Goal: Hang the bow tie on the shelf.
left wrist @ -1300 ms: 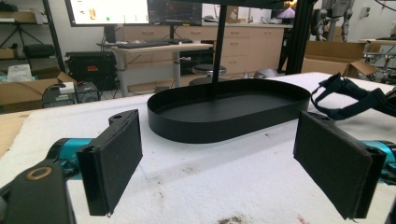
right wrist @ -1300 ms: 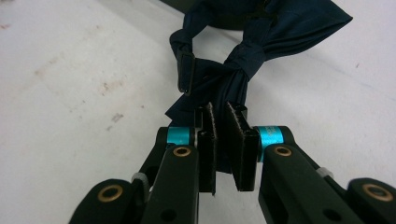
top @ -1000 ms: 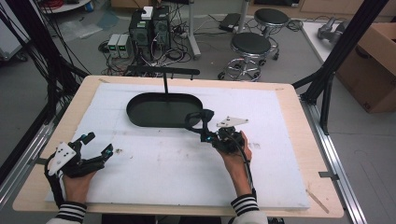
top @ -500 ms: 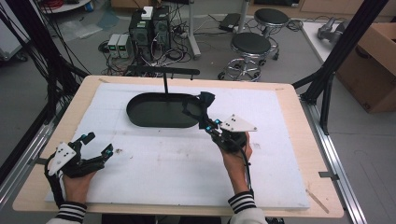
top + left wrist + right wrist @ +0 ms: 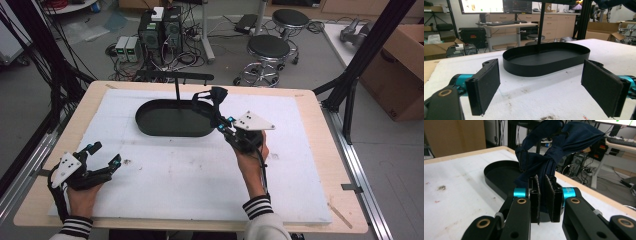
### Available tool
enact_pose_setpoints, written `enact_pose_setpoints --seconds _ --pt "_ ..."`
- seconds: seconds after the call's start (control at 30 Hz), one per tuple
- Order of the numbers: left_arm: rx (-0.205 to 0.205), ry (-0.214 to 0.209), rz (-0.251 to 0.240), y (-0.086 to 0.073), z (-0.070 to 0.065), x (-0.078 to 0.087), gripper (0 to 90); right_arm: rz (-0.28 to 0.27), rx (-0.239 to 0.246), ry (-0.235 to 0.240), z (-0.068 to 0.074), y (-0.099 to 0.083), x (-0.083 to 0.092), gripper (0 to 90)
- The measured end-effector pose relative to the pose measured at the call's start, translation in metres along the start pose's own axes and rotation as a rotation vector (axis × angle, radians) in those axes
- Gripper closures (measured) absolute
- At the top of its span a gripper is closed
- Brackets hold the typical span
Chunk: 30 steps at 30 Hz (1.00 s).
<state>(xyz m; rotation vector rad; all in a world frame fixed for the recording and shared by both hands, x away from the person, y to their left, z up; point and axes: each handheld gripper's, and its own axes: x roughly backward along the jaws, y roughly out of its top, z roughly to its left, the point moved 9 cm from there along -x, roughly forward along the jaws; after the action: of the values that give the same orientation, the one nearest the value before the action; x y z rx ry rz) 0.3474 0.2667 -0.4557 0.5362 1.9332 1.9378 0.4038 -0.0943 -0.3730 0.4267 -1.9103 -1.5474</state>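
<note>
Clamping a bunched dark navy fabric piece (image 5: 544,157) between its two black padded jaws, the right gripper (image 5: 220,112) holds the cloth up over the right end of the shallow black oval tray (image 5: 150,125), which sits toward the far side of the white foam-covered table (image 5: 200,190). From the right gripper view the fabric rises above the jaws in a twisted, knotted-looking wad, with a thin loop or strap hanging on one side, so it reads as light, limp and easily deformed; it would likely sag and swing when moved, and a hold on the thick gathered part looks more secure than one on a loose edge. It does not look slippery against the fuzzy pads, nor fragile. The left gripper (image 5: 102,167) rests low on the near left of the foam, well apart from the tray, with its jaws spread wide and nothing between them. No brand or label can be read on the cloth, tray or grippers; a monitor in the background of the left gripper view is lit, but its writing is too small to make out.
</note>
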Motion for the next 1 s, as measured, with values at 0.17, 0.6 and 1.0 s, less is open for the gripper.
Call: enact_pose_setpoints --seconds 0.17,0.6,1.0 --pt "0.001 0.0 0.0 0.0 0.0 0.0 15.8 -0.021 0.008 0.002 -0.005 0.016 -0.003 82.7" --pt "0.004 0.002 -0.002 0.0 0.0 0.0 15.8 -0.042 0.027 0.011 -0.015 0.045 -0.017 82.7" --pt "0.004 0.001 -0.003 0.0 0.0 0.0 15.8 -0.046 0.003 0.004 -0.032 0.044 -0.039 82.7"
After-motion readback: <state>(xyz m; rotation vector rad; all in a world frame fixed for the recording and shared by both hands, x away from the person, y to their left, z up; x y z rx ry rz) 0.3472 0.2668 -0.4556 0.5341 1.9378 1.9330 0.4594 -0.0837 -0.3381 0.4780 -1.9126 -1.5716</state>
